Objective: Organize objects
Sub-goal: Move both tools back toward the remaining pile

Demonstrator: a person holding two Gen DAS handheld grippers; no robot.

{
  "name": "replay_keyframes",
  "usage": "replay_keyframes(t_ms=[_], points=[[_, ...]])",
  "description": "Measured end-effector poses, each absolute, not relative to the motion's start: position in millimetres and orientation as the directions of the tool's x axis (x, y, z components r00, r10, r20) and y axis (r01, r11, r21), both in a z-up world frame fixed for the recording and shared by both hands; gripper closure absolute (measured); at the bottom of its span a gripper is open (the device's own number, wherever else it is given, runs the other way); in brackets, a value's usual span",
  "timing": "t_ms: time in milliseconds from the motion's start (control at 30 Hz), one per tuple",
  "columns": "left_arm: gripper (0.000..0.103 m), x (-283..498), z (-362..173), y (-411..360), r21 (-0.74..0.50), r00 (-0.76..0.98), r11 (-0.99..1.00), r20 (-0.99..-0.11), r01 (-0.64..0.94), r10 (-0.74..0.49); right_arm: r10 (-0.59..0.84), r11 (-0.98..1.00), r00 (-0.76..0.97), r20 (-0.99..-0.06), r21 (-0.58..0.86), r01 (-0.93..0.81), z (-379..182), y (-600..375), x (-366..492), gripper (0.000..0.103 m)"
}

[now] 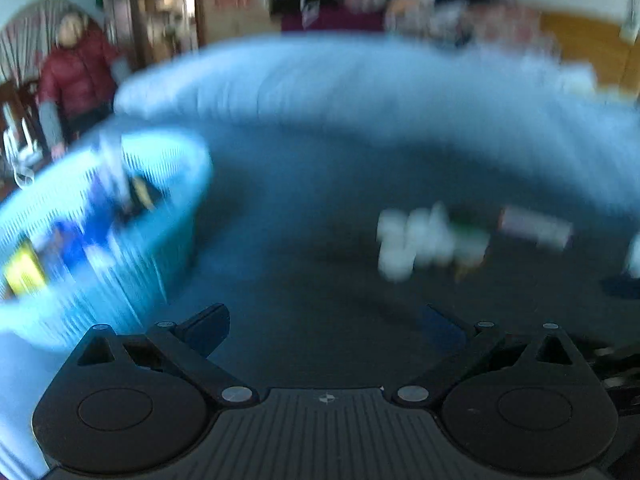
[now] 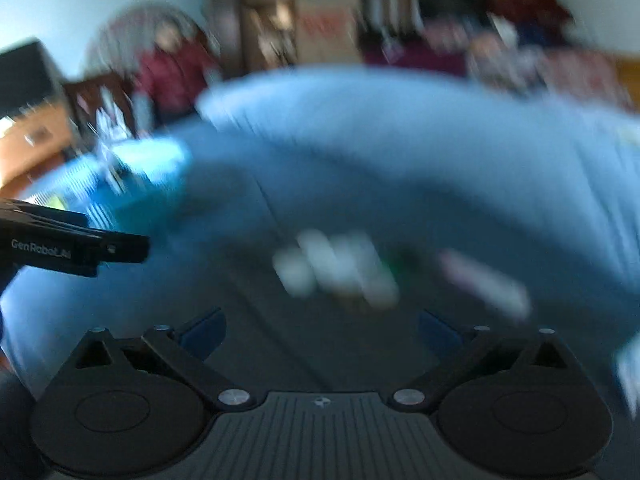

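Both views are smeared by motion. A light blue slatted basket [image 1: 100, 236] sits at the left on a blue bedsheet [image 1: 320, 152], with several blue and yellow items inside. To the right lie blurred small items: white pieces [image 1: 416, 240], a green-topped one [image 1: 468, 236] and a pale pink one [image 1: 536, 226]. My left gripper [image 1: 326, 328] is open and empty, between basket and items. My right gripper [image 2: 322, 332] is open and empty, just short of the white pieces [image 2: 336, 268] and the pink one [image 2: 484, 280]. The left gripper's body [image 2: 76, 246] shows at the left of the right wrist view.
A rumpled blue duvet [image 1: 380, 80] ridges across the bed behind the items. A person in a red jacket [image 1: 76, 76] stands at the far left beside dark furniture. Clutter and boxes [image 1: 460, 12] line the back wall.
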State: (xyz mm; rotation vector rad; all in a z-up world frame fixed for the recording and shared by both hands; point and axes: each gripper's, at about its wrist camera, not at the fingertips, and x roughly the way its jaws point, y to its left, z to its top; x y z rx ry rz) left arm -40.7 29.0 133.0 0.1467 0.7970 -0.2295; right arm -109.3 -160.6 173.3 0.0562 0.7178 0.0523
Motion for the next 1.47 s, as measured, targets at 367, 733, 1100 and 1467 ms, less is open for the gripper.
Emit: replay_keyframes(t_ms=[367,733,1100,1467], points=[[0.000,11,51,45,0.058,0.534,0.997,-0.845,0.047,0.024,-0.041,0.996,0.730,-0.682,0.027,0.081,86,-203,-87,0.000],[0.000,-11,42,39,0.050,0.686,0.999,-0.727,0.014,0.027,-0.012,0.994,0.778,-0.628,0.077,0.078,80,-206,-87,0.000],[0.000,-7,43,44,0.038,0.672,0.999,-0.741,0.037,0.004,-0.011,0.994,0.779,-0.627,0.080,0.078,78,-207,-86,0.000],[0.000,-4,45,45,0.020,0.658,1.000,-0.753,0.024,0.000,-0.010,0.994,0.779,-0.627,0.082,0.079,78,-206,-85,0.000]])
